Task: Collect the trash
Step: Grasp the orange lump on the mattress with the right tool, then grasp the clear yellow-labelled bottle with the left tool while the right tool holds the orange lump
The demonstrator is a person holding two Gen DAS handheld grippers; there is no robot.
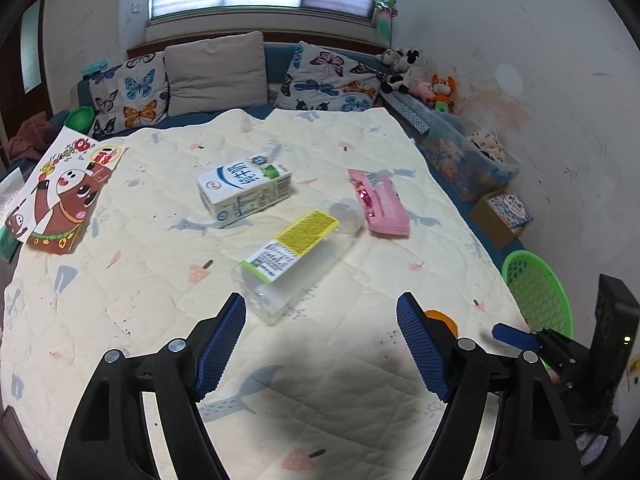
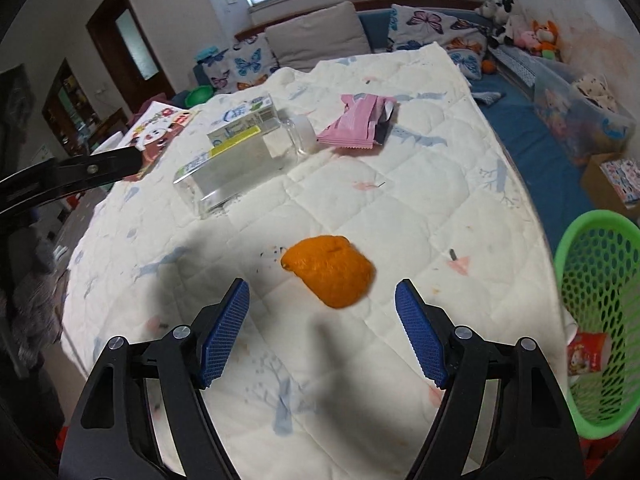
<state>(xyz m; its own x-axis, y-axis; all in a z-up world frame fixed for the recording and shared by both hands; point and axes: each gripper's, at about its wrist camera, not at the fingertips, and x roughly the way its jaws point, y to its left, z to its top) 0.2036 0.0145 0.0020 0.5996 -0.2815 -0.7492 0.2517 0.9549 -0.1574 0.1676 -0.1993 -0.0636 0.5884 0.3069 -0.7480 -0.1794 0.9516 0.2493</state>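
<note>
Both grippers are wide open, holding nothing. The orange peel (image 2: 330,270) sits just ahead of the right gripper (image 2: 322,334), slightly right of centre; looks light and floppy, so I'd pinch across its humped middle. The clear bottle (image 1: 294,258) lies just ahead of the left gripper (image 1: 320,342), probably slick. The green basket (image 2: 600,320) is cut off at the frame edge.

The left gripper (image 1: 321,344) has two black plastic arms, each with a triangular cut-out and round silver screw heads at the pivots; its fingers (image 1: 222,350) carry blue pads with a fine ribbed grid and saw-toothed edges; the right gripper (image 2: 322,334) is built alike, black arms, silver screws, blue ribbed pads (image 2: 422,338); seen from the left wrist, its body is a black block with a small lit indicator.
</note>
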